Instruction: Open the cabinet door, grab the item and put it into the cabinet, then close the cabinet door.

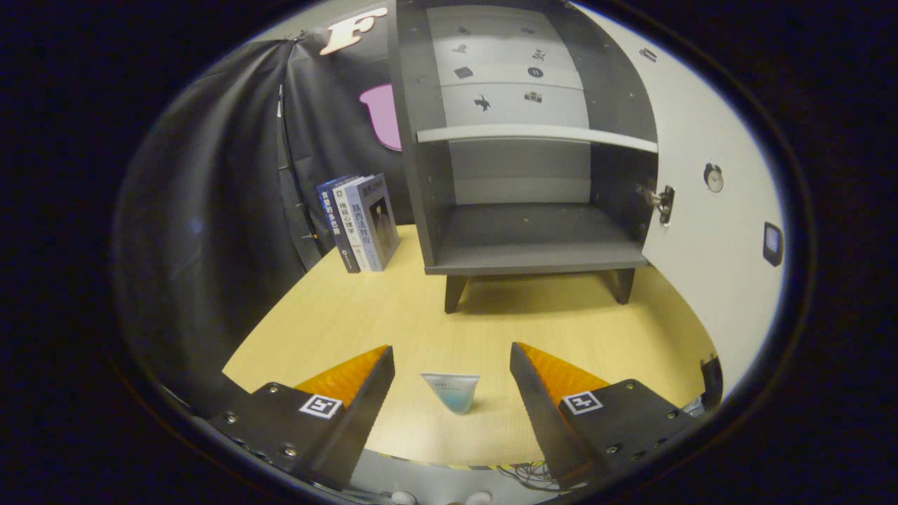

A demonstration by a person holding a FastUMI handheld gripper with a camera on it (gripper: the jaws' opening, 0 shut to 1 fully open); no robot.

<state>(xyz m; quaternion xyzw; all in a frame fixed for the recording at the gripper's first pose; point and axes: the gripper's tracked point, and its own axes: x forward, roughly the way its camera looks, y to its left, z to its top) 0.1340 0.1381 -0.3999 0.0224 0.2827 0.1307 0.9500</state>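
**Jaws spread wide around a small tube, cabinet standing open beyond**

Jaws of the gripper (452, 358) are standing wide apart, holding nothing, their two wedge-shaped fingers (365, 393) tapering forward over the worktop (351, 315). Each finger is carrying a square printed marker on its flat, bolted base.

Between the fingers, touching neither, a small soft tube (452, 391) is resting on the worktop. It is fanning out to a flat crimped end at the top and narrowing toward the bottom, its lower part looking translucent and bluish, its upper part pale. The worktop is showing a smooth, light wood-grain surface with a rounded near edge.

Well beyond the tube, a cabinet (530, 256) of matte grey board is standing on short tapered legs. Its door (708, 231) is hanging open to the right, pale and smooth on the inside face, with a metal hinge (663, 203) at the cabinet's edge and a round fitting further out. Inside, the lower compartment is lying bare, a pale shelf (537, 135) is dividing it from the upper one, and the light back panel is bearing small dark stickers.

Left of the cabinet, three glossy-covered books (359, 223) are standing upright, pressed together, against the draped black cloth (210, 210).
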